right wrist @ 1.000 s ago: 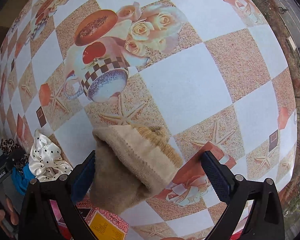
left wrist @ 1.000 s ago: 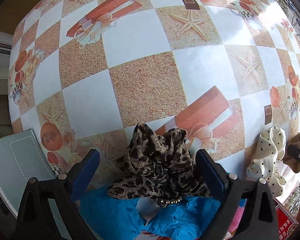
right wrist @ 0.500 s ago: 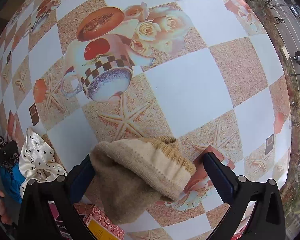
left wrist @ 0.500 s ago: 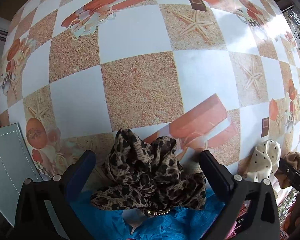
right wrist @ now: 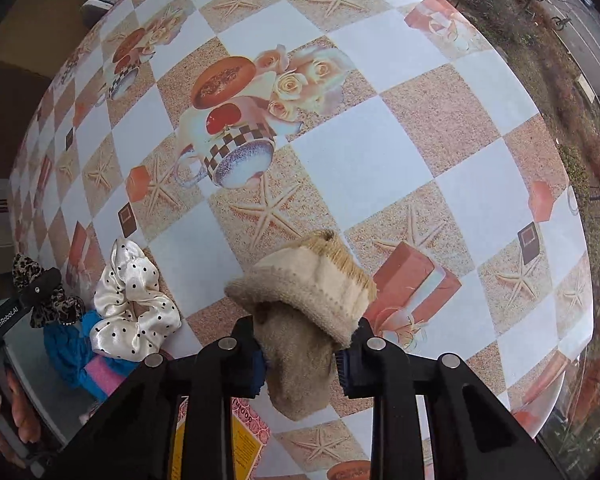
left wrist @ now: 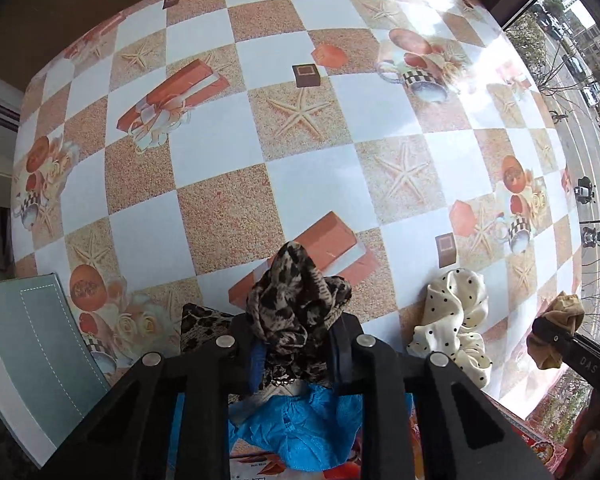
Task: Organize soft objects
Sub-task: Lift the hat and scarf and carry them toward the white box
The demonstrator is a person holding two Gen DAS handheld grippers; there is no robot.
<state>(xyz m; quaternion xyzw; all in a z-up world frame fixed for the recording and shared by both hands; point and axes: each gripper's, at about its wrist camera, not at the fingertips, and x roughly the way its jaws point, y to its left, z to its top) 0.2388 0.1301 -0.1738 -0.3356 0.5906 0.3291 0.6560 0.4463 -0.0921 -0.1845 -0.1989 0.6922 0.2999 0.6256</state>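
Leopard-print scrunchie [left wrist: 296, 308] is pinched in the left gripper [left wrist: 296, 354], whose jaws have just been closing on it above the checked tablecloth [left wrist: 220, 168]; the right gripper [right wrist: 300, 356] has likewise just closed, clamping a beige sock [right wrist: 300, 300]. Polka-dot scrunchie [left wrist: 452, 320] lies between them on the cloth

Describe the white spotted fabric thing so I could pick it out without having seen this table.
Start at the checkered tablecloth printed with starfish and cups, and look to its near edge. Between the two grippers lies a crumpled, shiny, cream scrunchie, lying on the cloth with nothing holding it. Its black dots set it apart from the leopard-print scrunchie and the tan sock on either side, both of which are clamped in grippers.
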